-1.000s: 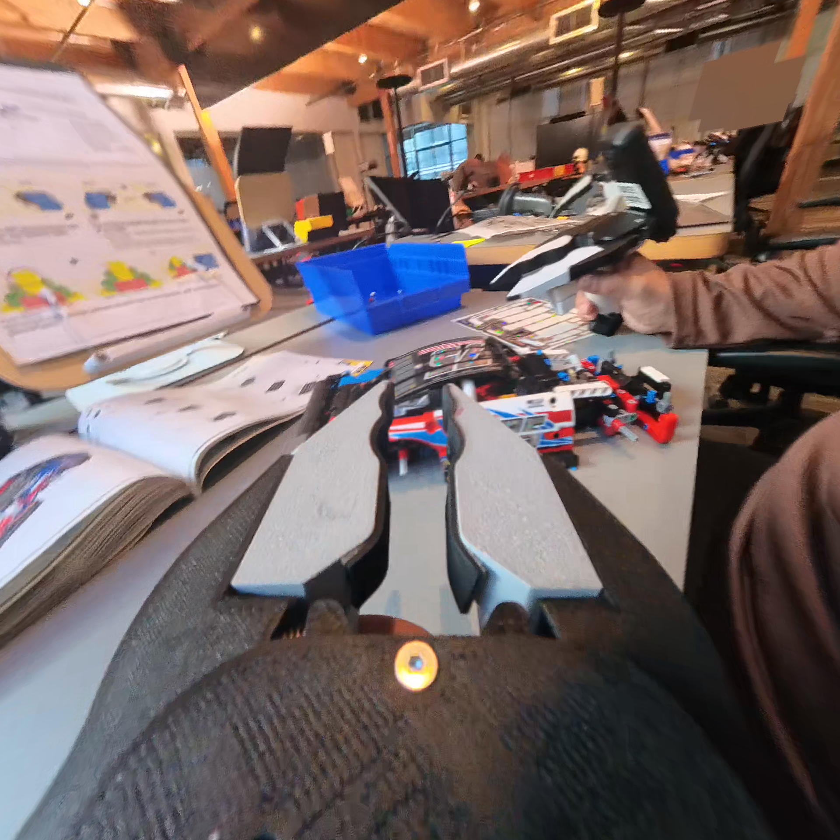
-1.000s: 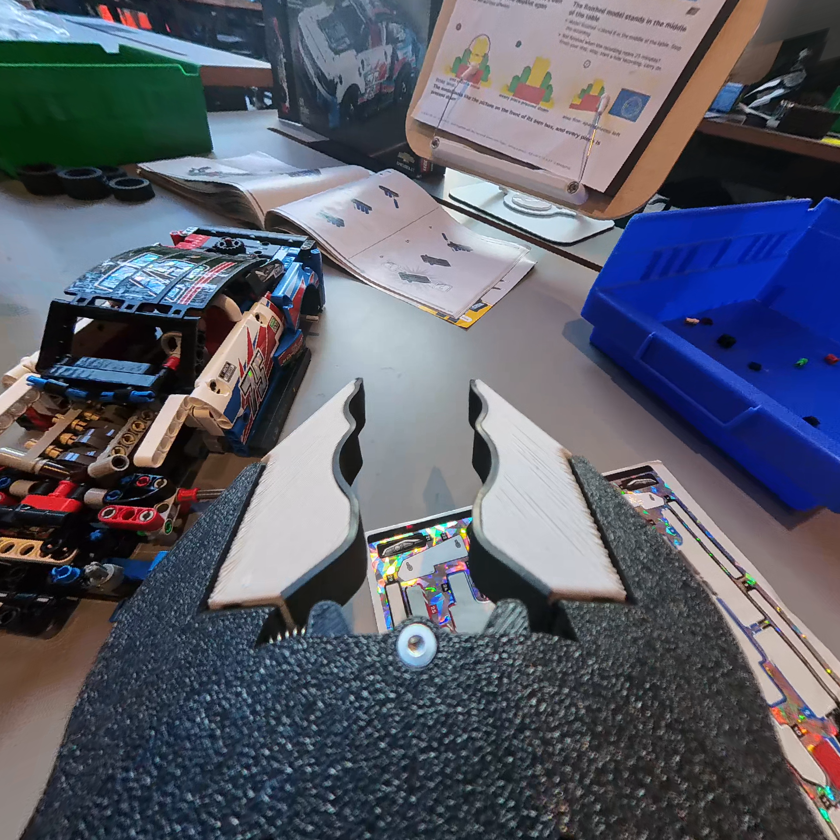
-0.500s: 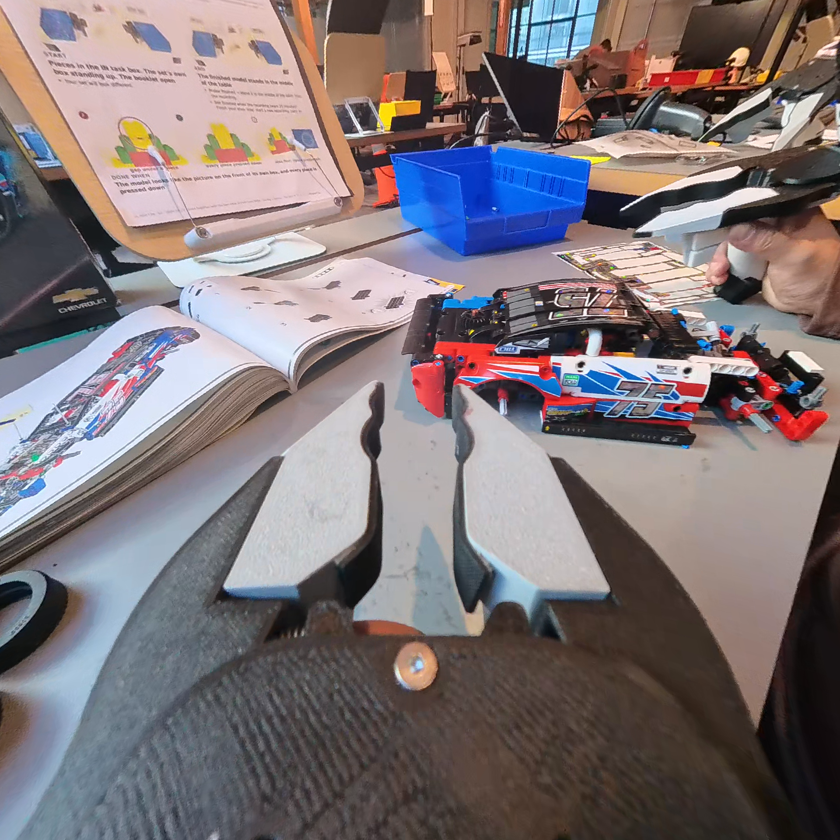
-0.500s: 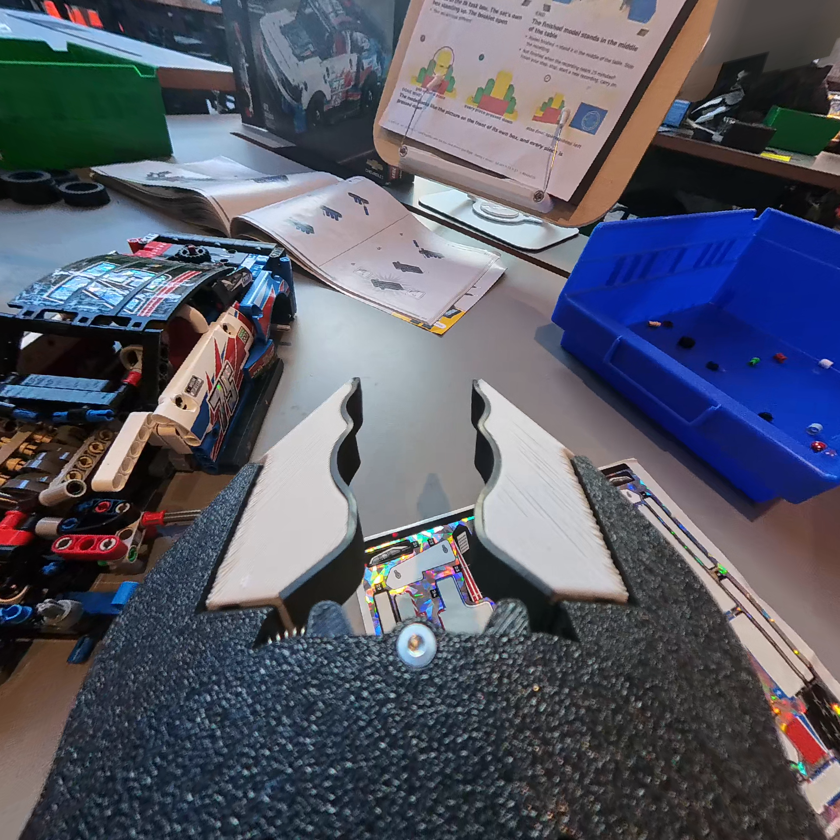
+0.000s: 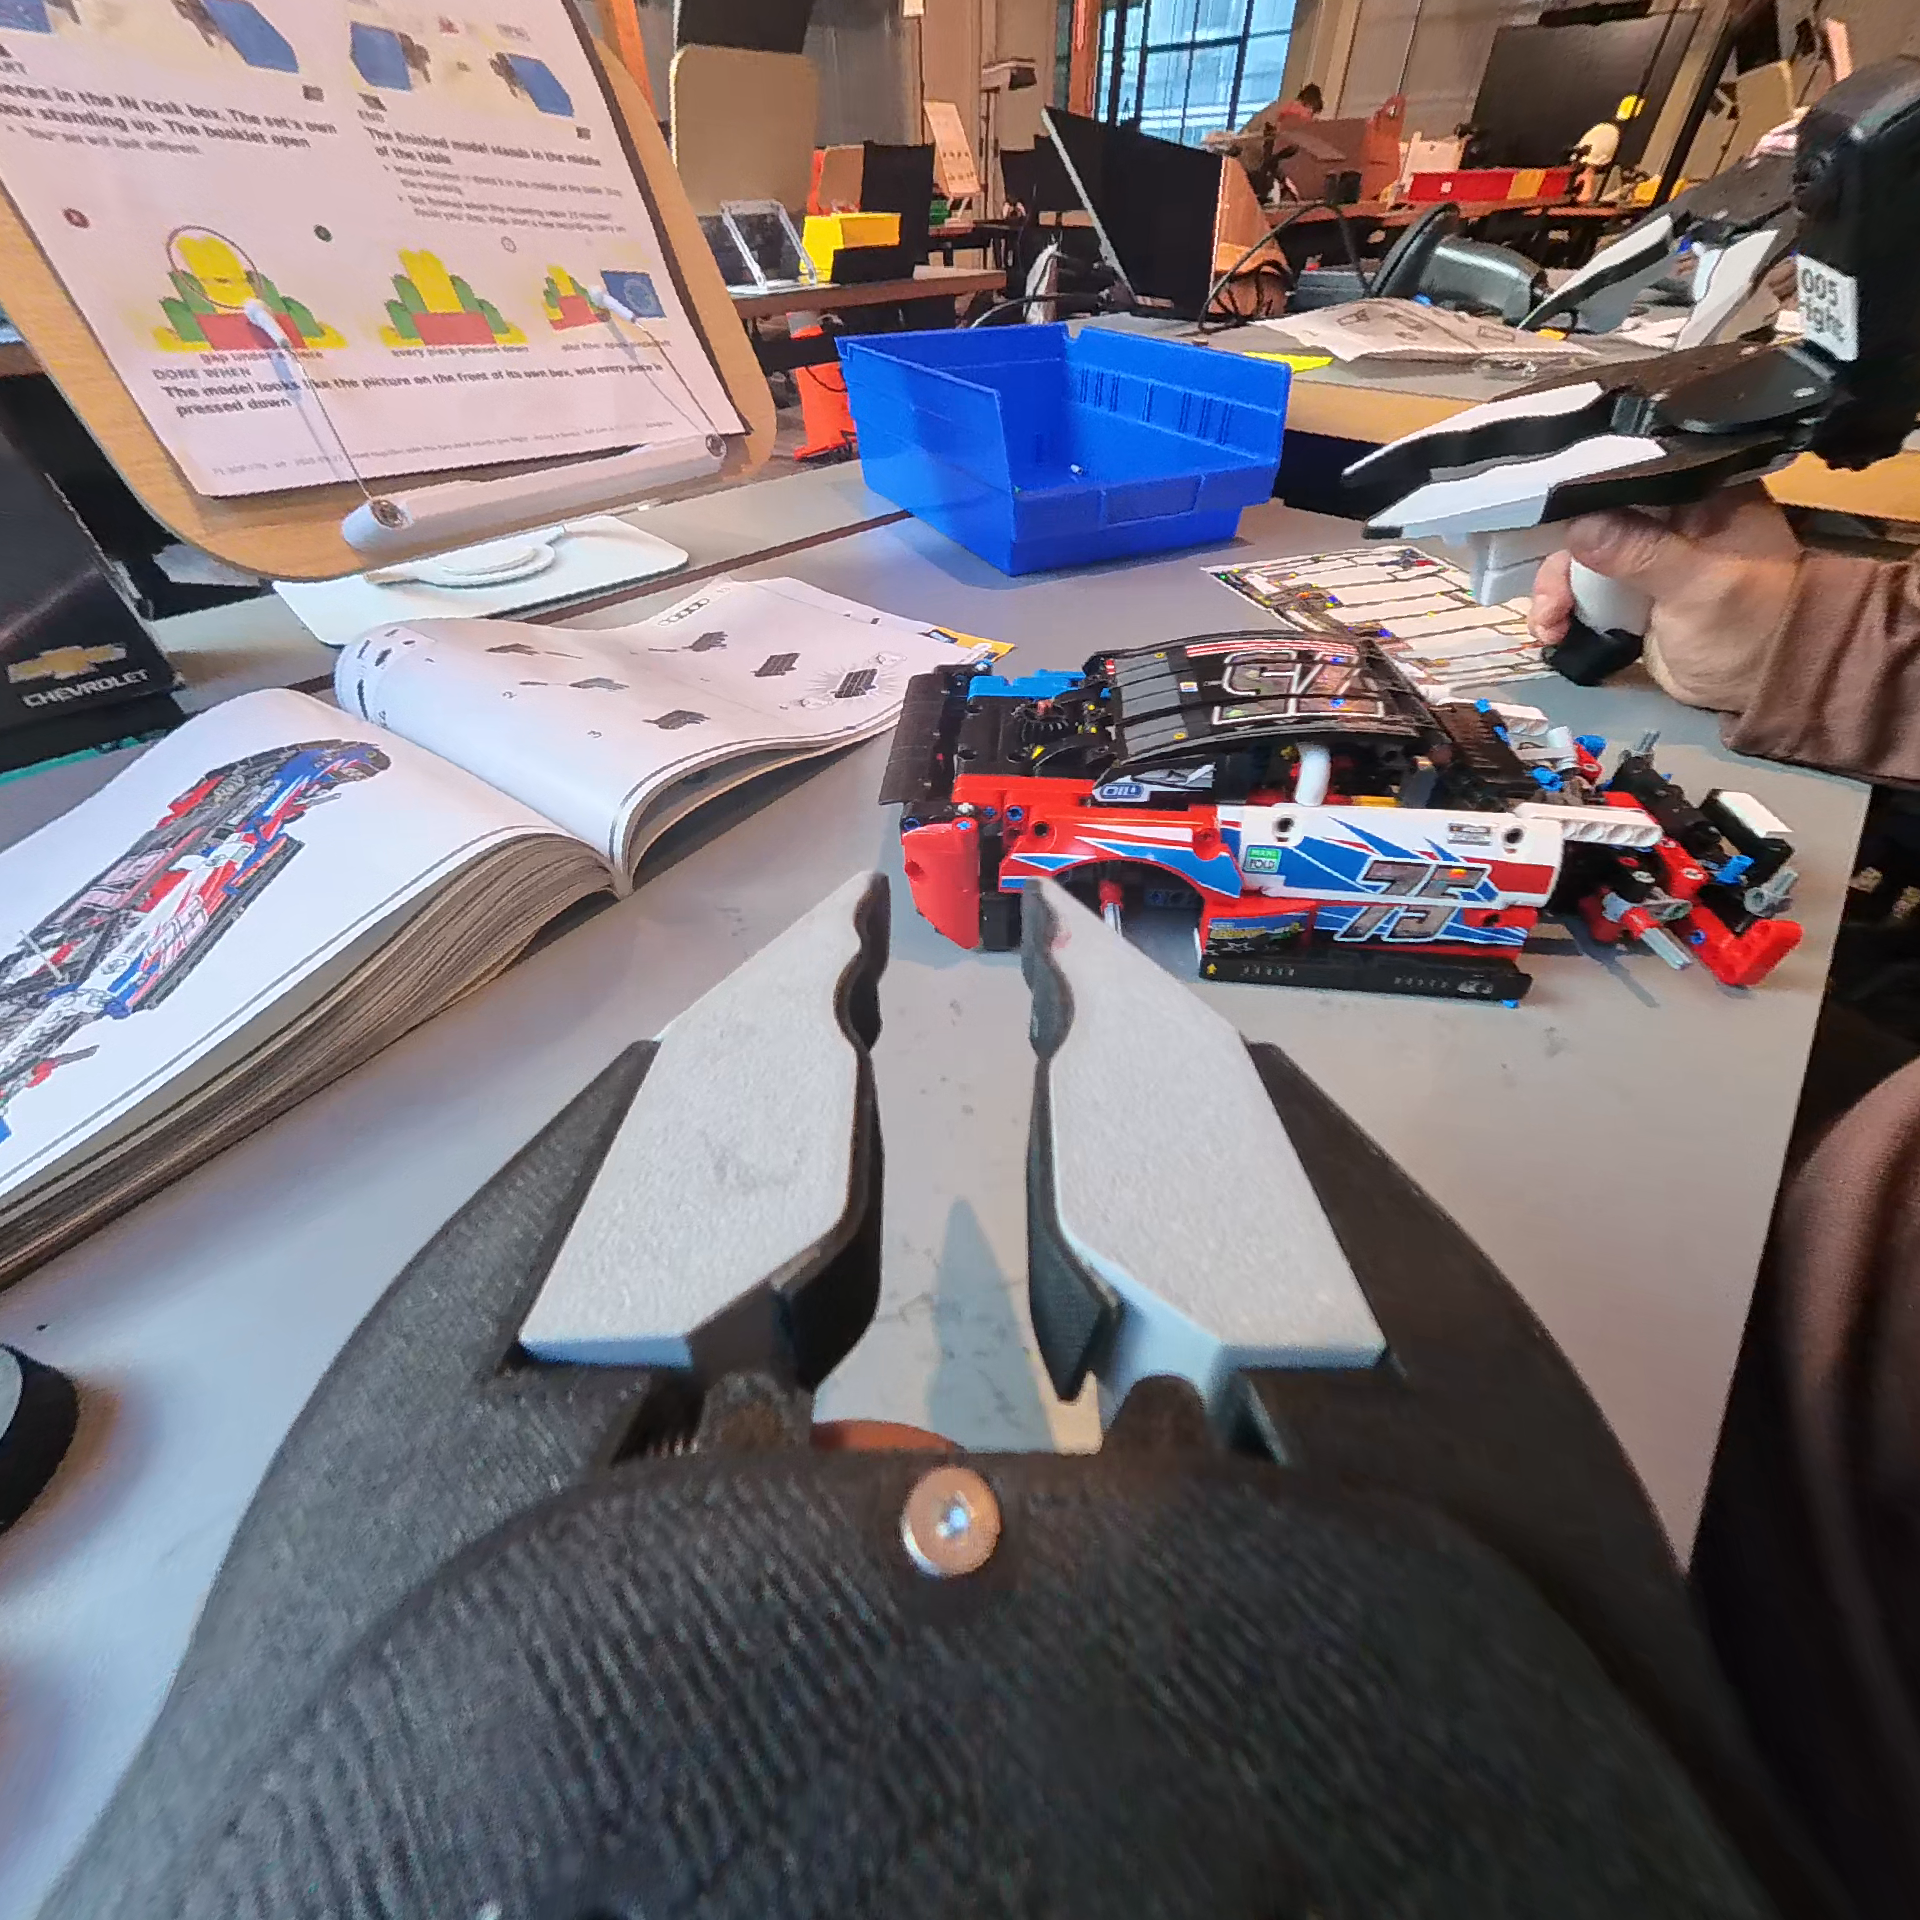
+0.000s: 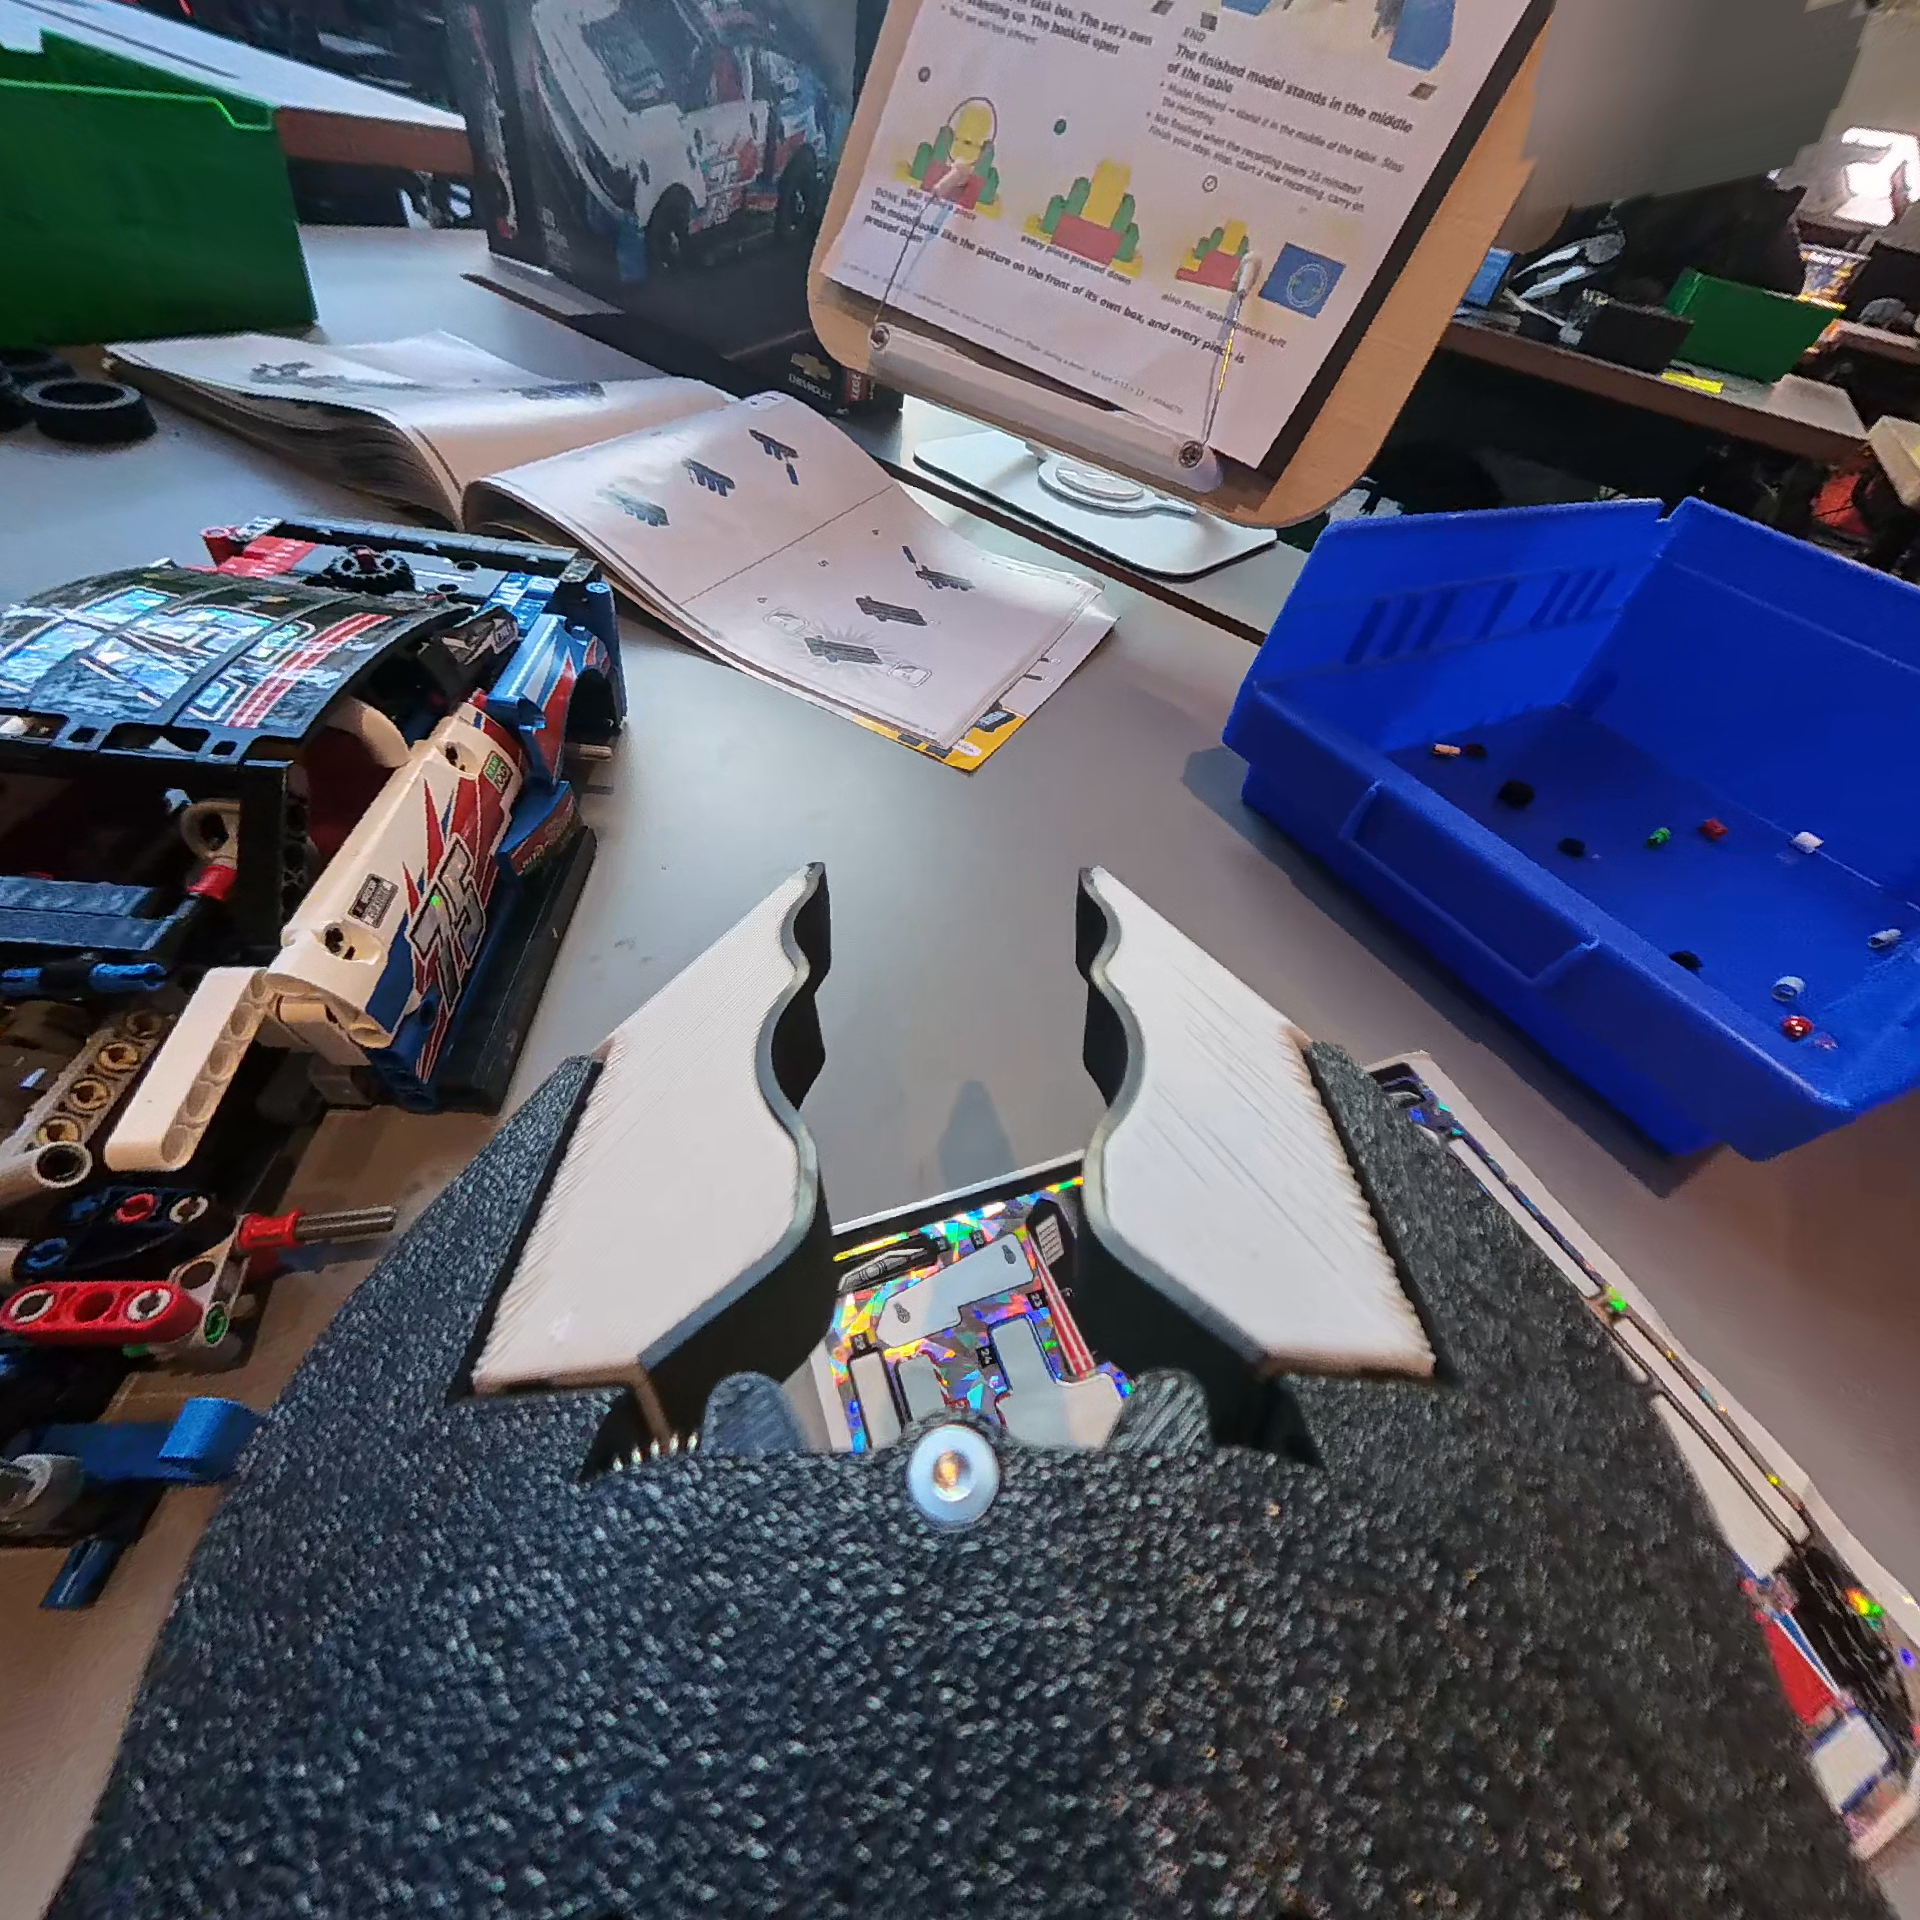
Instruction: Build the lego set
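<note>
Hovering empty between steps: left tool [image 5: 954,940] narrowly parted facing the red-white-blue brick car [image 5: 1278,831], right tool [image 6: 951,935] gaping wide over the holographic sticker sheet [image 6: 961,1314]; picking a part likely comes next.

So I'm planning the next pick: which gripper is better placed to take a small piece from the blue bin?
Right, probably. The right gripper hangs open beside the blue bin, whose loose pieces lie near its fingertips. The left gripper sits behind the lego car, farther off.

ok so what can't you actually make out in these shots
- Sticker sheet: right wrist view, mostly hidden under the right gripper.
- Bits in the blue bin: too small to identify.
- Tyre: left wrist view, cut off by the left edge.
- Car front: right wrist view, cut off at left.
</note>
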Tool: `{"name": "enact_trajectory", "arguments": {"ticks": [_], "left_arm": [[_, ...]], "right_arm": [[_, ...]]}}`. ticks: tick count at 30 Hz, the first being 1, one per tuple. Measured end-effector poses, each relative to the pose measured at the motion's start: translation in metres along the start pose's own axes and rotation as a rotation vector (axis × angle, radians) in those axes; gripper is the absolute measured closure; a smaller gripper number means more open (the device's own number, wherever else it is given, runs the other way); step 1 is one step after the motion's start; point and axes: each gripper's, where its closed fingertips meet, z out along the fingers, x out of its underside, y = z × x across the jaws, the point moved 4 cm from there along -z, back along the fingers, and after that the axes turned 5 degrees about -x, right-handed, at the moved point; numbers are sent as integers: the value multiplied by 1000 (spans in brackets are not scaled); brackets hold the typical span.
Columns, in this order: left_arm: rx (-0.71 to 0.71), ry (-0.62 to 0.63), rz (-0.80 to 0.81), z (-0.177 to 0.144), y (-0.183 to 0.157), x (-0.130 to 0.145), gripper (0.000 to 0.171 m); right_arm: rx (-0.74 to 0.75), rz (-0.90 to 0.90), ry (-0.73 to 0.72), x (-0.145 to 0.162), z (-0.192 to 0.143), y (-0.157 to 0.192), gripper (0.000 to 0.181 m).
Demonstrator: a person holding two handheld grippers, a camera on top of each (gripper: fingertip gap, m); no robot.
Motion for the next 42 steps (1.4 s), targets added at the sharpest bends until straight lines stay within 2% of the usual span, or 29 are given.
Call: {"name": "enact_trajectory", "arguments": {"ticks": [8, 11, 12, 14, 15, 17, 19, 22, 24, 27, 31, 34, 37, 42], "left_arm": [[6, 36, 5, 3, -1, 3, 147], [15, 29, 12, 3, -2, 2, 148], [20, 23, 19, 2, -4, 2, 148], [29, 20, 39, 2, -7, 2, 149], [40, 26, 45, 3, -10, 2, 150], [118, 53, 26, 5, -25, 4, 151], [240, 80, -12, 8, -52, 4, 155], [363, 130, -42, 14, -95, 6, 155], [372, 157, 10, 20, -116, 8, 155], [357, 136, 49, 33, -143, -2, 155], [383, 152, 62, 54, -174, -10, 154], [310, 192, 168, 68, -173, 2, 155], [320, 142, 171, 70, -167, 1, 155], [231, 94, 138, 64, -123, -3, 155]], "right_arm": [[6, -21, 3, 0, 0, 2, 134], [16, -36, 4, -2, 1, 4, 142], [-6, -31, 7, -3, 2, 8, 142], [-125, -26, 41, -4, 5, 24, 157], [-201, -24, 58, -5, 6, 34, 159], [-352, -21, 82, -8, 4, 51, 161], [-494, -44, 102, -12, -3, 64, 178], [-605, -97, 87, -24, -11, 73, 181], [-674, -139, 89, -29, -13, 84, 181], [-756, -217, 145, -22, -9, 104, 168], [-772, -344, 172, -12, -3, 121, 168], [-775, -377, 167, -7, -3, 126, 168], [-767, -354, 148, -1, -4, 122, 168], [-732, -154, 31, -7, 0, 98, 168]]}}
